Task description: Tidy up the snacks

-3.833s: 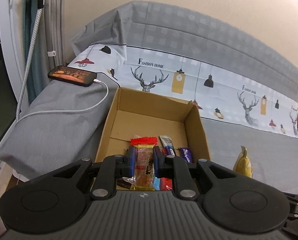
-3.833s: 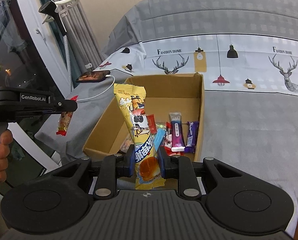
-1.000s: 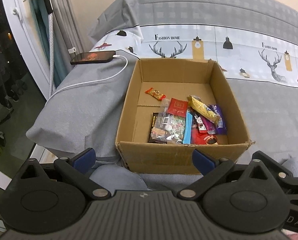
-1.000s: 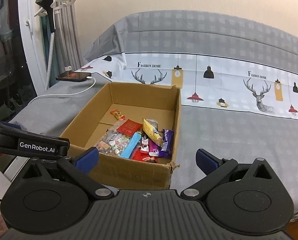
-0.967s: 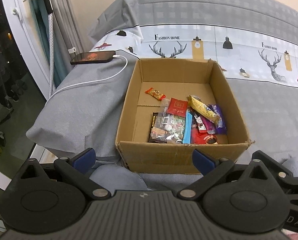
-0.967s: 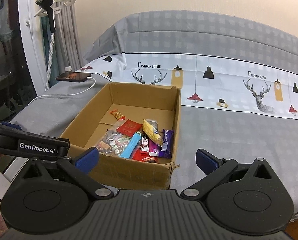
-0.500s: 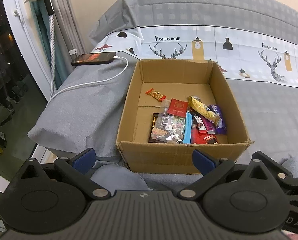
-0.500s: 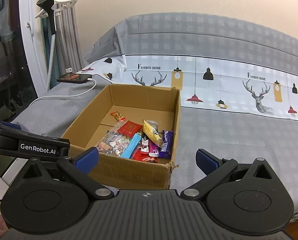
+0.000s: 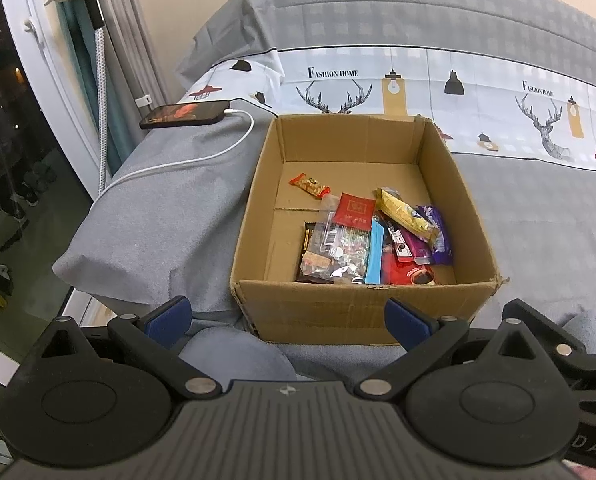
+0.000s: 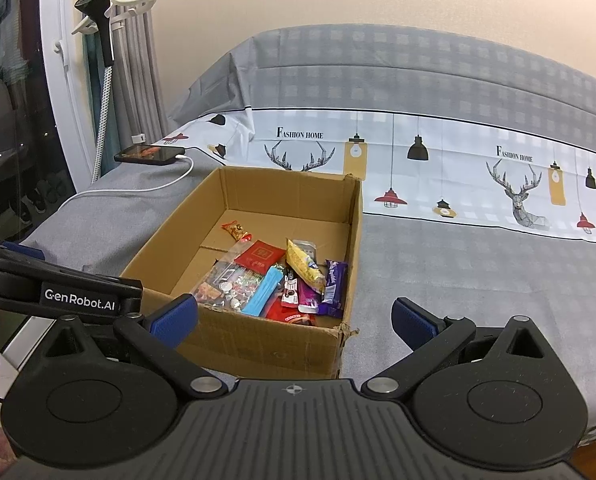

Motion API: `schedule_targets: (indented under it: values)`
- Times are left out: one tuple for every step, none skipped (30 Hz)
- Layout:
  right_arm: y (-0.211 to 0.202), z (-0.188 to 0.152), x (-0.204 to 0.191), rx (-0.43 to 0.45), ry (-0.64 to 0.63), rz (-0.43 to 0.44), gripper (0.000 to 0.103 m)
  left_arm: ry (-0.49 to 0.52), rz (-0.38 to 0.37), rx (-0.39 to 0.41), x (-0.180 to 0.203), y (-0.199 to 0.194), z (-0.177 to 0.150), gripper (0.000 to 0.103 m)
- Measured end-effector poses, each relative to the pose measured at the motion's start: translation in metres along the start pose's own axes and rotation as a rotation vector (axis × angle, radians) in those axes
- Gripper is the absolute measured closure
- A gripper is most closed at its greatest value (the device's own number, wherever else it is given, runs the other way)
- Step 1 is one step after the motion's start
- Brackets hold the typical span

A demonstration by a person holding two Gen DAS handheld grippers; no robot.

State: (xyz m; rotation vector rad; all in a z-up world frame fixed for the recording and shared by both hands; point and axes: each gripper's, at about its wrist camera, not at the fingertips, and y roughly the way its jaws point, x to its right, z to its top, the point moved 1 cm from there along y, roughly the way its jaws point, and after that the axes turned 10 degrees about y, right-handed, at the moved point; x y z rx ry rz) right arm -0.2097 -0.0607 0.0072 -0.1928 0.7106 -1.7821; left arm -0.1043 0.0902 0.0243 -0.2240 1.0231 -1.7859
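An open cardboard box point(image 9: 338, 312) sits on the grey bed; it also shows in the right wrist view point(image 10: 258, 336). Inside lie several snacks: a small red-orange candy point(image 9: 309, 185) apart at the back, a red packet point(image 9: 354, 210), a yellow snack bag point(image 9: 406, 212), a purple bar point(image 9: 436, 236), a clear bag of sweets point(image 9: 340, 250) and a blue stick point(image 9: 375, 254). My left gripper point(image 9: 288, 316) is open and empty, in front of the box's near wall. My right gripper point(image 10: 294, 316) is open and empty, over the box's near right corner.
A phone point(image 9: 186, 114) on a white charging cable point(image 9: 202, 156) lies on the bed's left corner. A window frame and curtain point(image 9: 98, 60) stand at the left. The left gripper's body point(image 10: 58, 284) shows at the left of the right wrist view.
Since 3.8 s ago both grippers let go of their snacks, which now lie in the box, and opened wide. Over the last second both pulled back slightly.
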Motion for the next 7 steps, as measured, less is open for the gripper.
schedule_targets:
  values:
    - [-0.0001, 0.0, 0.0, 0.001, 0.0, 0.0, 0.0, 0.0, 0.002, -0.001, 0.0002, 0.0, 0.0, 0.0]
    - [0.0001, 0.0001, -0.0001, 0.001, -0.001, 0.001, 0.0, -0.002, 0.006, -0.002, 0.0001, 0.0, -0.0003, 0.0]
    - [0.0, 0.0001, -0.0002, 0.002, -0.002, 0.002, 0.0, -0.005, 0.01, -0.001, -0.0003, -0.0001, -0.0007, 0.0]
    - [-0.0002, 0.0, -0.0003, 0.004, -0.003, 0.004, 0.0, -0.009, 0.014, 0.002, -0.0005, -0.0003, -0.0013, 0.0]
    - [-0.0005, -0.0002, -0.001, 0.005, -0.006, 0.006, 0.0, -0.012, 0.016, 0.005, -0.0007, -0.0001, -0.0016, 0.0]
    - [-0.0006, -0.0004, -0.001, 0.006, -0.008, 0.008, 0.0, -0.013, 0.016, 0.004, -0.0007, 0.0005, -0.0016, 0.0]
    - [-0.0006, -0.0006, -0.0012, 0.006, -0.01, 0.01, 0.0, -0.01, 0.014, 0.002, -0.0005, 0.0013, -0.0016, 0.0]
